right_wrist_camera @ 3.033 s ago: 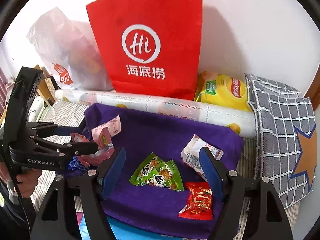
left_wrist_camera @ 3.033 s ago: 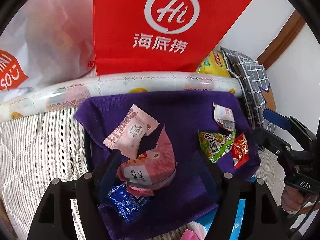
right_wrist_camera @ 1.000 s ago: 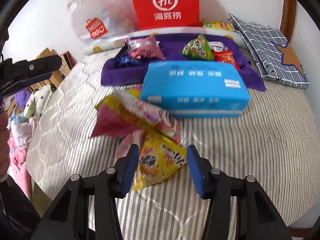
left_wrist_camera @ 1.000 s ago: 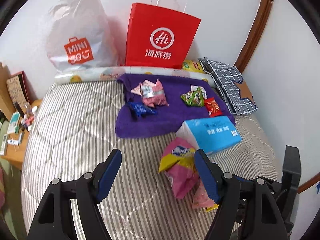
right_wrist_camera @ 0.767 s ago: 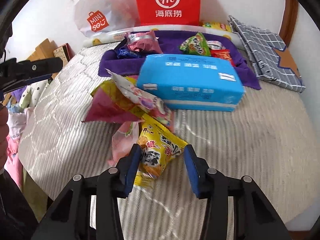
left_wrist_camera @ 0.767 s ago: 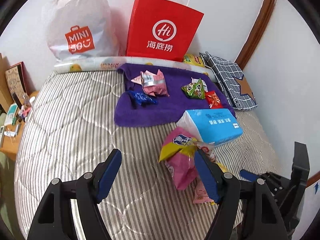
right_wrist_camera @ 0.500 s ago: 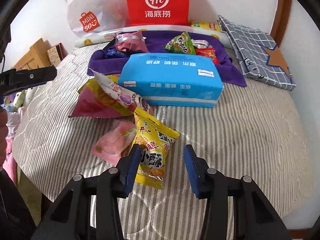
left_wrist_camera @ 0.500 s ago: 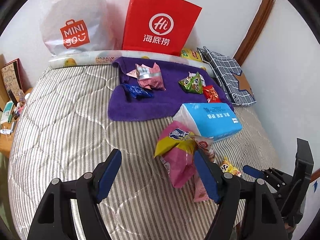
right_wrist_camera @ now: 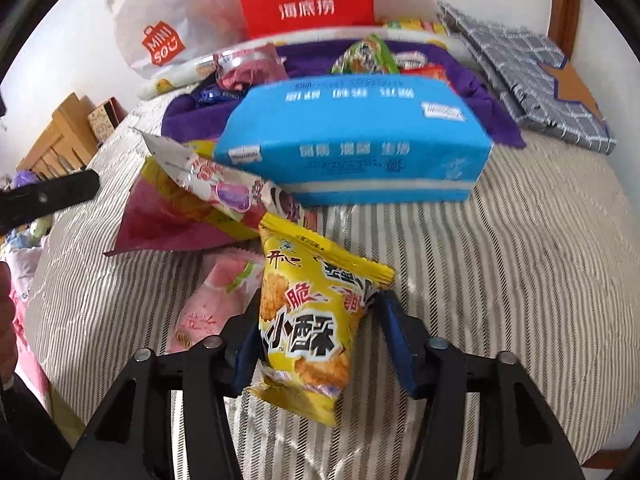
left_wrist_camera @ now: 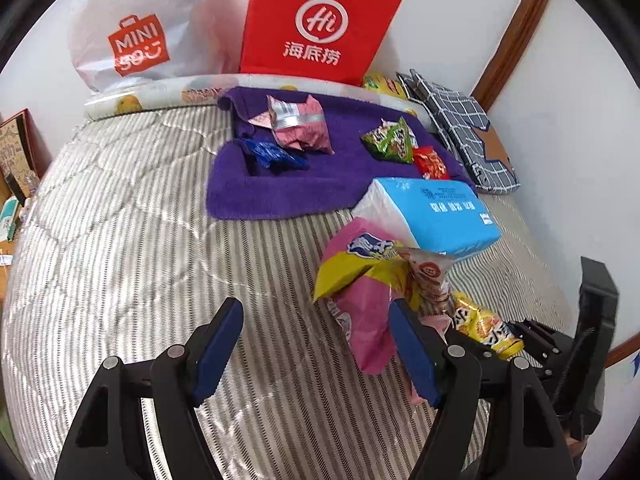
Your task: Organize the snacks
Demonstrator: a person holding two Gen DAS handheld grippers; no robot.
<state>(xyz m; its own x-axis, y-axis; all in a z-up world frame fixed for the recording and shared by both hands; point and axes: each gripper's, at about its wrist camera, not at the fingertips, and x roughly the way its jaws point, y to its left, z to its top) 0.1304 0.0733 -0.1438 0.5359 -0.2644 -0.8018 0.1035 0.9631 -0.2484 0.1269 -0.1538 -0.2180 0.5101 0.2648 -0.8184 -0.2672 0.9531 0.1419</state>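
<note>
A yellow snack packet (right_wrist_camera: 304, 320) lies on the striped bed, and my right gripper (right_wrist_camera: 320, 308) straddles it. Its jaws are opening; the blue pads stand at the packet's sides without squeezing it. Beside it lie a small pink packet (right_wrist_camera: 216, 300) and a big pink-and-yellow bag (left_wrist_camera: 360, 280). My left gripper (left_wrist_camera: 316, 312) hangs open over the bed with nothing between its fingers, its right finger next to that bag. Further back, a purple towel (left_wrist_camera: 280, 196) carries a pink packet (left_wrist_camera: 298, 126), a blue one (left_wrist_camera: 272, 156), a green one (left_wrist_camera: 390, 142) and a red one (left_wrist_camera: 430, 162).
A blue tissue pack (left_wrist_camera: 440, 212) sits between the towel and the loose snacks. Against the wall stand a red paper bag (left_wrist_camera: 320, 24), a white shopping bag (left_wrist_camera: 140, 32) and a rolled mat (left_wrist_camera: 160, 96). A checked grey cloth (left_wrist_camera: 460, 128) lies at the right; wooden furniture (right_wrist_camera: 60, 132) at the left.
Both grippers have sunk toward the bed. The right one has come down around the yellow packet, which now fills the gap between its fingers. The left one has neared the pink-and-yellow bag.
</note>
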